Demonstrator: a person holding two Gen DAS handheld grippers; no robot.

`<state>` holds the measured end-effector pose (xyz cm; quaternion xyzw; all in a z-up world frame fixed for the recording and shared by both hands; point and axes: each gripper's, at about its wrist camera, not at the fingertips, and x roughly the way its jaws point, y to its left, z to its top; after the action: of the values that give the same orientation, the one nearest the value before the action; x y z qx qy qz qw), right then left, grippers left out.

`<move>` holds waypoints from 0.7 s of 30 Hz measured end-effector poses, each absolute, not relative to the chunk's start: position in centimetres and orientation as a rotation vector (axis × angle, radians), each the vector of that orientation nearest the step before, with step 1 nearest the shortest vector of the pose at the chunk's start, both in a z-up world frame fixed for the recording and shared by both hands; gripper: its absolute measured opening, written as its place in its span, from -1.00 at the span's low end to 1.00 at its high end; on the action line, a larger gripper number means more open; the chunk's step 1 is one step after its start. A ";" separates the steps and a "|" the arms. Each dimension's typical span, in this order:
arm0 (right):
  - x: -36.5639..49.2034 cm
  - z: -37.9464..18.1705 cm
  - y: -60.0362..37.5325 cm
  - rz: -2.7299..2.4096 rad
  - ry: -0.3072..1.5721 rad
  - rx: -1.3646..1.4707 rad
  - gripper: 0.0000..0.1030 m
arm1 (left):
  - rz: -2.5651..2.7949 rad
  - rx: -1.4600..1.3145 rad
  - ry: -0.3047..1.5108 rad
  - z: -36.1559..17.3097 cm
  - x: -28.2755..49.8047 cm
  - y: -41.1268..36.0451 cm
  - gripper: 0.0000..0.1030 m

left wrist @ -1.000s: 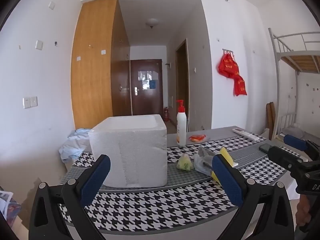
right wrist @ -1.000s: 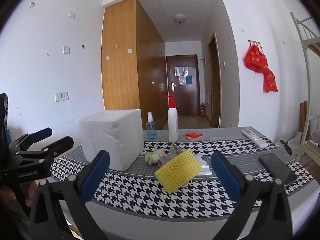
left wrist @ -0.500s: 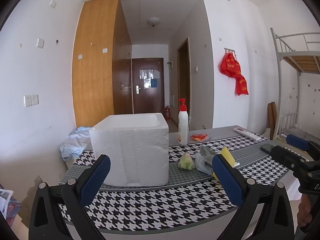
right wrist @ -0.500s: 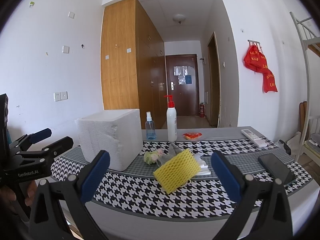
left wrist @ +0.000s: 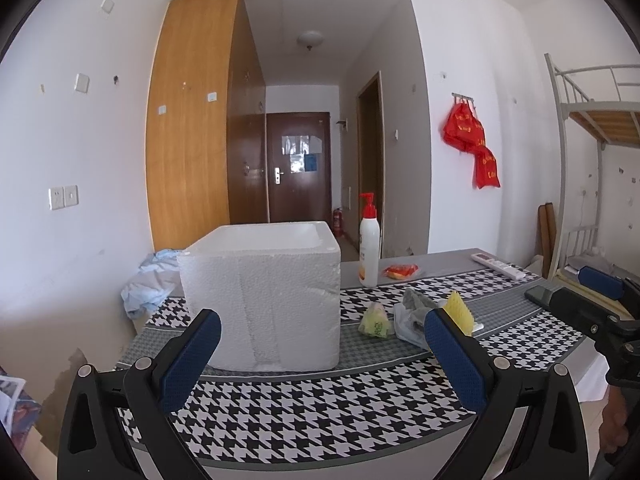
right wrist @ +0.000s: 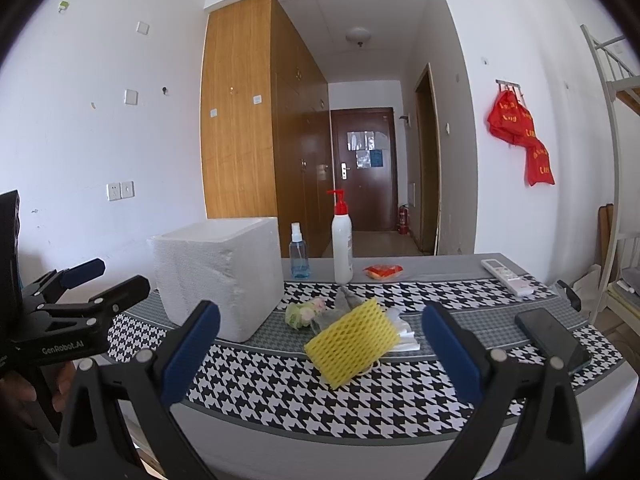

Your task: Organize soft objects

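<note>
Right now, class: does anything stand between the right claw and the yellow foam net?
Nothing visible does. The right claw is open, with only bare houndstooth tablecloth before the yellow foam net.

foam box (right wrist: 218,272) ×1 | yellow foam net (right wrist: 352,340) ×1 | bottles ×2: pump bottle (right wrist: 342,248), spray bottle (right wrist: 299,254) | remote (right wrist: 506,276) ×1 | phone (right wrist: 554,338) ×1 | hand-held grippers ×2: left hand-held gripper (left wrist: 320,356), right hand-held gripper (right wrist: 320,354)

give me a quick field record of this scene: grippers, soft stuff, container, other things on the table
left gripper: open, empty, short of the table edge
right gripper: open, empty, facing the pile
soft pile: yellow foam net, grey cloth, small flower bundle, white tissue, all on the table
container: white foam box, top open, left of the pile
other: pump bottle, spray bottle, red packet, remote, phone
</note>
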<state>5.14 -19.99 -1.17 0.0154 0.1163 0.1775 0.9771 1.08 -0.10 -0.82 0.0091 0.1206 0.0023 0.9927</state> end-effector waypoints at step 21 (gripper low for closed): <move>8.1 -1.3 -20.3 0.348 0.270 0.031 0.99 | -0.004 0.027 0.252 -0.6 3.5 -0.7 0.98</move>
<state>8.07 -20.29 -1.27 0.0155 0.1339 0.1727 0.9757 3.45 -0.69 -0.61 0.0132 0.1257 -0.0021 0.9920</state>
